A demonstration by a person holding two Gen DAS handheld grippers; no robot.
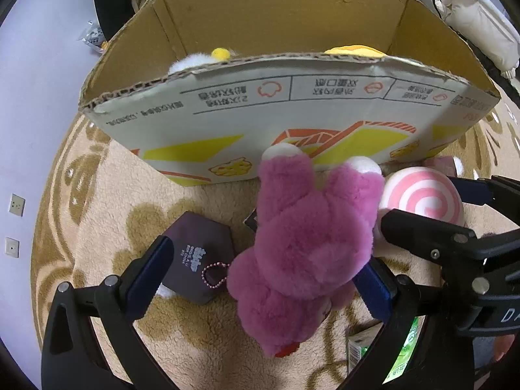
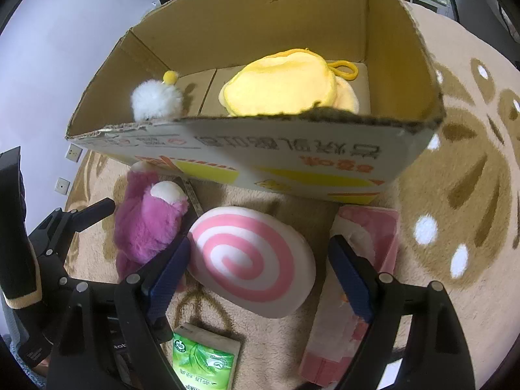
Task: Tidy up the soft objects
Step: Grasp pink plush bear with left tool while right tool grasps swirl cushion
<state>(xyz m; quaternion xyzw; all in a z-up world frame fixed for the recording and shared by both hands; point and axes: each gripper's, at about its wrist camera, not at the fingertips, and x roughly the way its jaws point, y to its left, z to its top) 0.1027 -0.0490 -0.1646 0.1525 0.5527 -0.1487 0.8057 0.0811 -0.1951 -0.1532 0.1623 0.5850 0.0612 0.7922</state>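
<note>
Two soft toys lie on the rug (image 2: 455, 292) just near the cardboard box (image 2: 292, 159): a purple plush (image 1: 302, 247) between the left gripper's (image 1: 260, 279) parted jaws, and a pink swirl cushion (image 2: 250, 260) between the right gripper's (image 2: 256, 276) wide jaws, untouched. Inside the box sit a yellow plush (image 2: 282, 84) and a white pompom (image 2: 156, 99).

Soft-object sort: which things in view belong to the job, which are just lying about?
Job:
- purple plush, on the rug between the left tool's fingers
- pink swirl cushion, between the right tool's fingers
- cardboard box
- yellow plush and white fluffy toy, in the box

Lying about:
- green tissue pack
- pink packet
- dark pouch
</note>
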